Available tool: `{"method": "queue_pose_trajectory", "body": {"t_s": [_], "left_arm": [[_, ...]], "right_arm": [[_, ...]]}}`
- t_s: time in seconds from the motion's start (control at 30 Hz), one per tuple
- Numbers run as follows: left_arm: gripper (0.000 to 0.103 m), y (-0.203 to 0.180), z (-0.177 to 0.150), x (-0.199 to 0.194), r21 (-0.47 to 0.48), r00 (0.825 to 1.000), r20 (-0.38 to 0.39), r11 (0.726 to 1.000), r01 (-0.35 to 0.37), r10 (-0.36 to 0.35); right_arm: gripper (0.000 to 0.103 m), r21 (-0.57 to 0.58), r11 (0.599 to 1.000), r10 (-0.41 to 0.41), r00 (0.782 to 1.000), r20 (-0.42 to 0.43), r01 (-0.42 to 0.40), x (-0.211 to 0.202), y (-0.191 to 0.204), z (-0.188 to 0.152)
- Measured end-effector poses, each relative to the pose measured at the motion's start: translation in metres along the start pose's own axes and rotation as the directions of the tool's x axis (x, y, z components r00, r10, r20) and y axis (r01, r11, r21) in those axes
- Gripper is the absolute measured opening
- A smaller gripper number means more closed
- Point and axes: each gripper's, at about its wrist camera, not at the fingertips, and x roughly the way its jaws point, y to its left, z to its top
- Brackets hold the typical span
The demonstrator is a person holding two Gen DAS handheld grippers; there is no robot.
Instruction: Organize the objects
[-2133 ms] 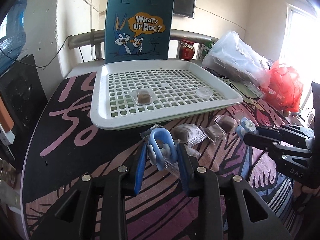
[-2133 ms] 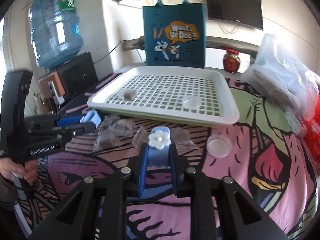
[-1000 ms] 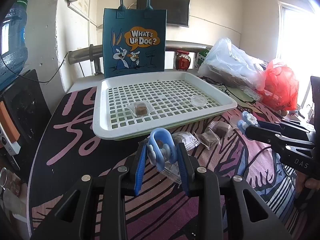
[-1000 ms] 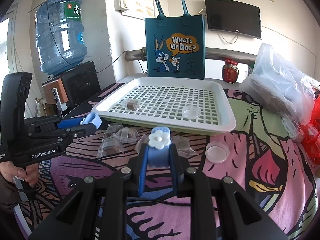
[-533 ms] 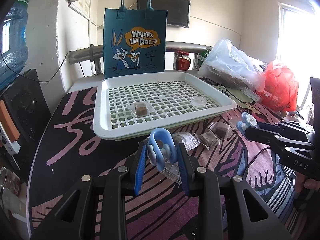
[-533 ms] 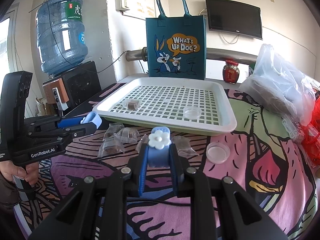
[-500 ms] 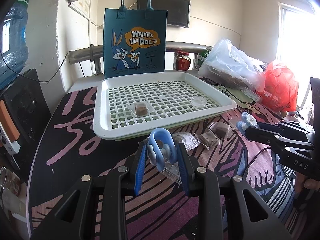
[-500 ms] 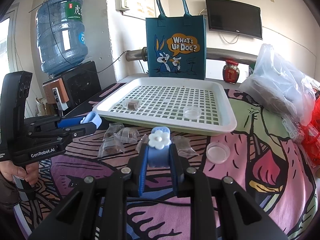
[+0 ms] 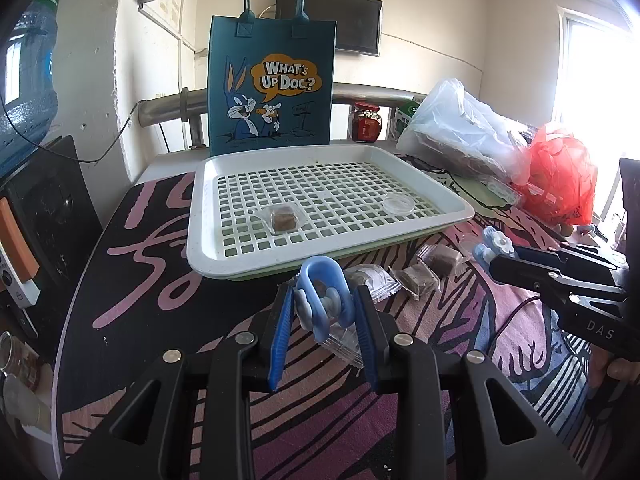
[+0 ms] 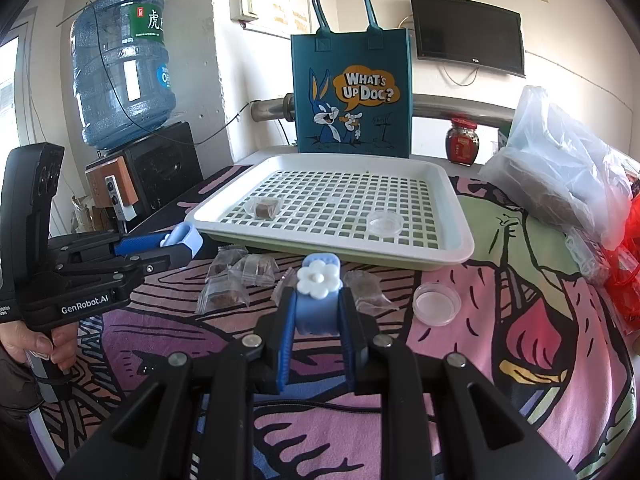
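A white slotted tray holds one wrapped brown snack and a clear round lid. Several wrapped snacks lie on the table in front of it. My left gripper is shut on a blue clip and hovers over a clear wrapper. My right gripper is shut on a blue flower clip above the table. Another clear lid lies to its right.
A blue cartoon tote bag stands behind the tray. A red jar, a clear plastic bag and a red bag sit at the right. A water bottle stands at the left.
Both grippers rose a little and drew back from the tray about one to two seconds ago. Over the last half second nothing has visibly moved.
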Motion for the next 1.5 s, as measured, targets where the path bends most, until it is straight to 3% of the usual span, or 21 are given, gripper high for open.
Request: {"method": "queue_pose_trajectory", "body": {"t_s": [1.5], "left_arm": [[0.03,0.01,0.0,0.006,-0.068,0.999,-0.024,0.997,0.03,-0.032]], "right_arm": [[0.02,0.096,0.994,0.047,0.999,-0.019,-0.045,0.003,-0.017,-0.001]]}}
